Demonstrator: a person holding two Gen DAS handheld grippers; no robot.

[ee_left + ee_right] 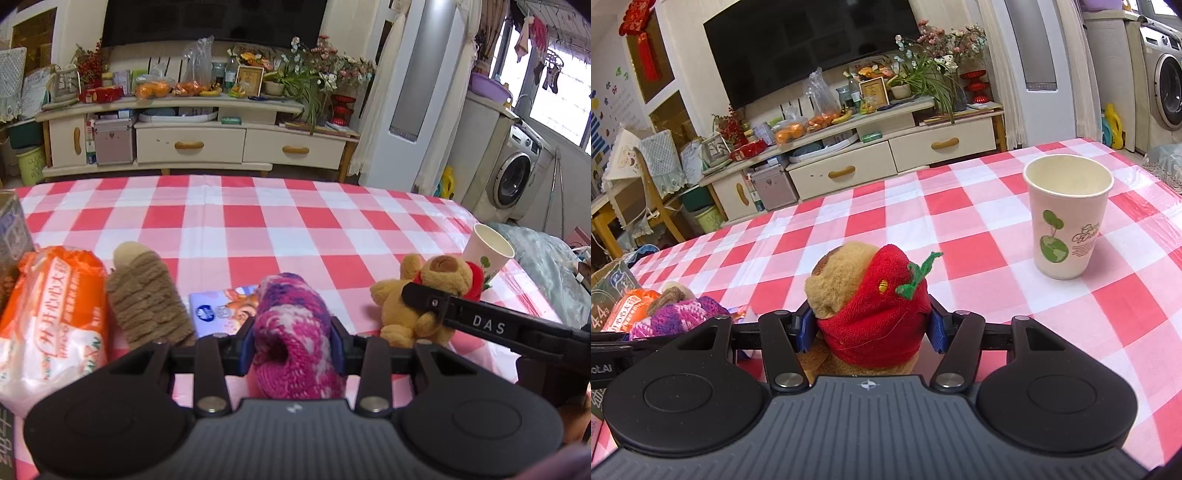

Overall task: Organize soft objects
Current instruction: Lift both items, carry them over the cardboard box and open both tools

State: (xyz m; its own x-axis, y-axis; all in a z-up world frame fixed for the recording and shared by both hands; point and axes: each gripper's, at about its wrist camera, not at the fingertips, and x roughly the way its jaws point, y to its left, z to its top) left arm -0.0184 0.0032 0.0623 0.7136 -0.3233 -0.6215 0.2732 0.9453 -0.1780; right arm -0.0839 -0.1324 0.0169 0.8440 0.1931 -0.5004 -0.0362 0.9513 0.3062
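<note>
Across the table point(258, 221) lies a red, pink and white checked cloth that covers it to every visible edge, and behind it stands a cream cabinet point(192, 144) crowded with fruit, bottles and flowers under a dark television point(812, 48), with a washing machine point(517, 173) off to the right. Near the front, the left gripper point(293, 341) is clamped on a pink and purple knitted sock point(295, 332), its blue pads pressed into both sides of the wool. Beside that sock lie a brown sock point(147, 299), an orange packet point(51, 314) and a small tissue pack point(218, 310). Further right, the right gripper point(870, 326) grips a tan teddy bear point(842, 280) by its red hood, the pads squeezing the plush. Just beyond the bear, a paper cup point(1067, 214) stands upright on the cloth
</note>
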